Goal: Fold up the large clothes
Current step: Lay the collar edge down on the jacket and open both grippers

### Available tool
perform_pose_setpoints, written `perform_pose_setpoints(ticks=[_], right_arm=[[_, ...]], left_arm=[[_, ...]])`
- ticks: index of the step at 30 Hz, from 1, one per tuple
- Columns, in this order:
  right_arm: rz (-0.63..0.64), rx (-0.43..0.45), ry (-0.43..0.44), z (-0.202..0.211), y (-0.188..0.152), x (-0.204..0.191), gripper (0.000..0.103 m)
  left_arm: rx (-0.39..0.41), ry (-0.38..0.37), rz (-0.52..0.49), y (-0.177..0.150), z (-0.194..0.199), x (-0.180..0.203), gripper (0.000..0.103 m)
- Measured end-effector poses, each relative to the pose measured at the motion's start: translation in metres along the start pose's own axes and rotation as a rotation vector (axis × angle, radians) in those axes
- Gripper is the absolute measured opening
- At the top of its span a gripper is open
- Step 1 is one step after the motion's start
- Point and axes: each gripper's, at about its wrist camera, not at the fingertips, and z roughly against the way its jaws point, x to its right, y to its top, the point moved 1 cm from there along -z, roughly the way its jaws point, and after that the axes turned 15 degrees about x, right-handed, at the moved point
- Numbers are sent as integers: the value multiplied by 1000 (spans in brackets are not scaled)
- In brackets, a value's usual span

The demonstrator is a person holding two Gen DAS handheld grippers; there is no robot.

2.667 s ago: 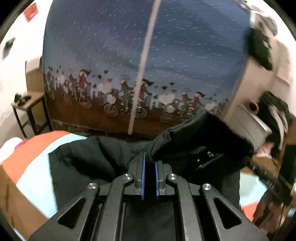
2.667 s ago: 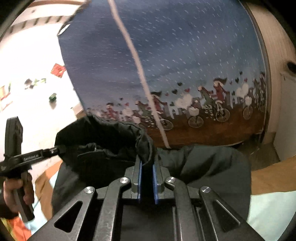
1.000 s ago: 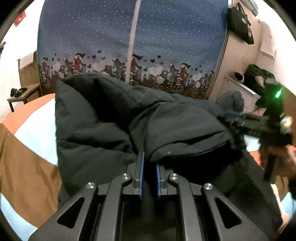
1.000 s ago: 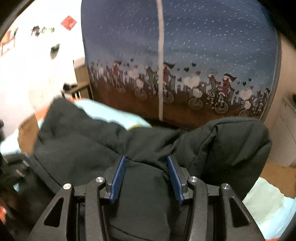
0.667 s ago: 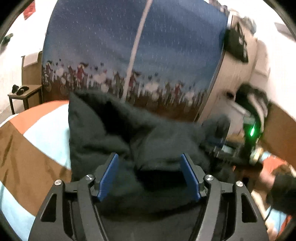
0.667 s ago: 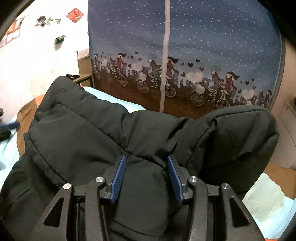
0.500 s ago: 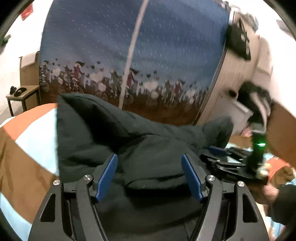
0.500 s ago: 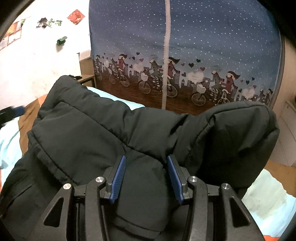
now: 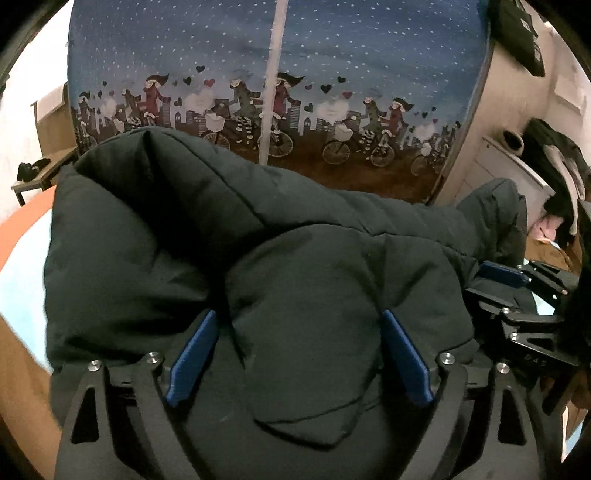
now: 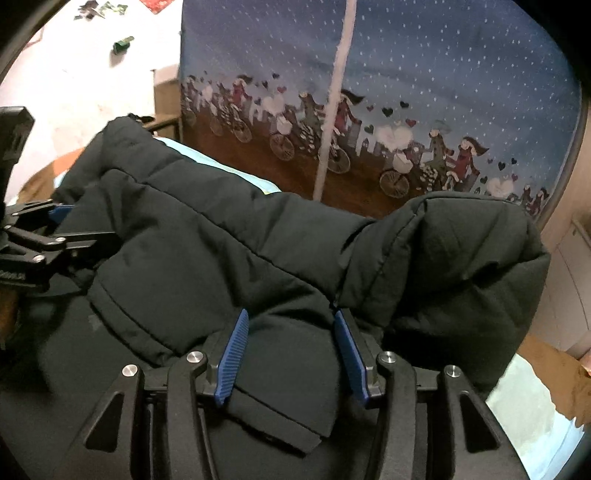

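In the left wrist view, your left gripper [image 9: 297,354] stood over the bulky black quilted jacket [image 9: 184,236], which lay heaped on the orange, brown and pale-blue striped bedspread [image 9: 18,273] before the blue curtain printed with cyclists and hearts [image 9: 258,55]; its jaws were opening wide, a padded fold lying loose between the blue pads [image 9: 192,354] without being pressed. You seemed to be letting go of a fold just laid, and the next move likely called for a fresh edge to grip. A black bag [image 9: 524,26] hanging top right bore pale lettering, too small to read. In the right wrist view, your right gripper [image 10: 291,354] stood part open astride a jacket flap, pads apparently not pinching it. No brand label showed.
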Motion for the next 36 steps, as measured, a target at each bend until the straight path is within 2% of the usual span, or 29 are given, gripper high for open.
perform_pose_setpoints(ticks=[5, 9, 12, 15, 17, 18, 20, 23, 26, 30, 36], right_arm=[[-35, -33, -9, -38, 5, 15, 47], [-68, -15, -24, -55, 3, 24, 47], [-65, 17, -40, -52, 0, 22, 47], [-94, 72, -27, -32, -3, 24, 48], [-119, 89, -13, -17, -3, 27, 58], [-127, 93, -15, -9, -4, 28, 67], [-102, 109, -24, 5, -6, 28, 69], [-47, 102, -59, 9, -13, 26, 72], [-91, 51, -63, -10, -22, 28, 74], [-116, 22, -82, -21, -22, 32, 78], [-230, 65, -61, 11, -20, 44, 80]], left_arm=[[32, 24, -24, 5, -24, 0, 95], [49, 45, -40, 4, -40, 1, 100], [51, 43, -42, 1, -40, 0, 100], [67, 1, -11, 2, -22, -5, 99], [122, 6, -7, -1, 2, -11, 99], [142, 11, -9, -3, 11, -13, 99], [162, 24, -18, -10, 25, -18, 99], [99, 46, -71, -17, 18, -16, 100], [70, 96, -137, -21, 5, -4, 101], [55, 101, -128, -25, -3, -6, 102], [68, 81, -87, -22, 18, -12, 102]])
